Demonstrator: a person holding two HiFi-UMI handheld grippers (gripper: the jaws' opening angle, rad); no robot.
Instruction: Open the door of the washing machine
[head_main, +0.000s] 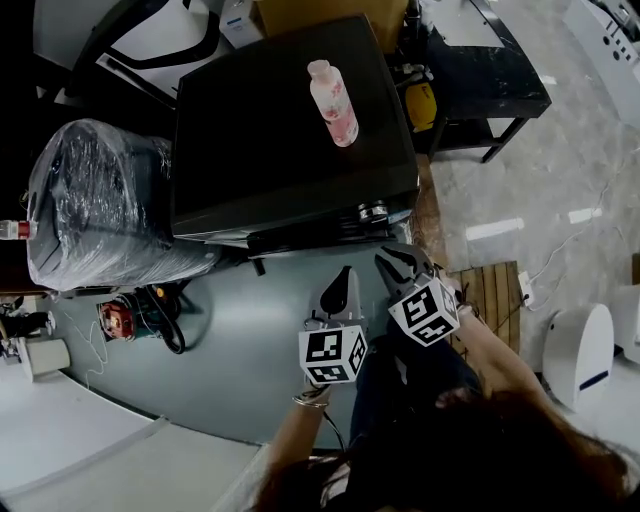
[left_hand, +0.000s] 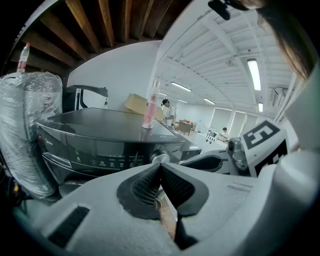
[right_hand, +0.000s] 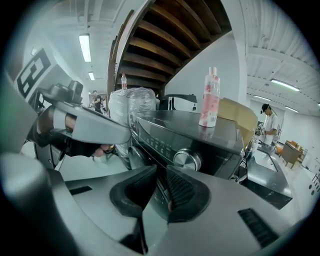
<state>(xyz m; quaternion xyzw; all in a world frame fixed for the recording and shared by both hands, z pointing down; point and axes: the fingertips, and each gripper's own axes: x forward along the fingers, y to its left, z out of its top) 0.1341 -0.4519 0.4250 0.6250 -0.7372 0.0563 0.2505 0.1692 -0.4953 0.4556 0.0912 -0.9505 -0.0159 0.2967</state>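
The dark washing machine (head_main: 280, 120) stands in the middle of the head view, seen from above, so its front is hidden there. A pink bottle (head_main: 334, 103) stands on its lid. My left gripper (head_main: 343, 278) and right gripper (head_main: 398, 262) hang side by side just in front of the control panel, near the silver knob (head_main: 373, 211). In the left gripper view the left gripper (left_hand: 160, 169) is shut and empty, facing the knob (left_hand: 160, 158). In the right gripper view the right gripper (right_hand: 160, 182) stands slightly open with nothing between its pads. Beyond it are the knob (right_hand: 186, 159) and part of the round door (right_hand: 134, 156).
A plastic-wrapped bundle (head_main: 100, 200) stands close to the machine's left side. A red tool with cables (head_main: 120, 318) lies on the floor below it. A black table (head_main: 480, 70) is at the right rear, a wooden pallet (head_main: 495, 290) and a white appliance (head_main: 580, 350) at the right.
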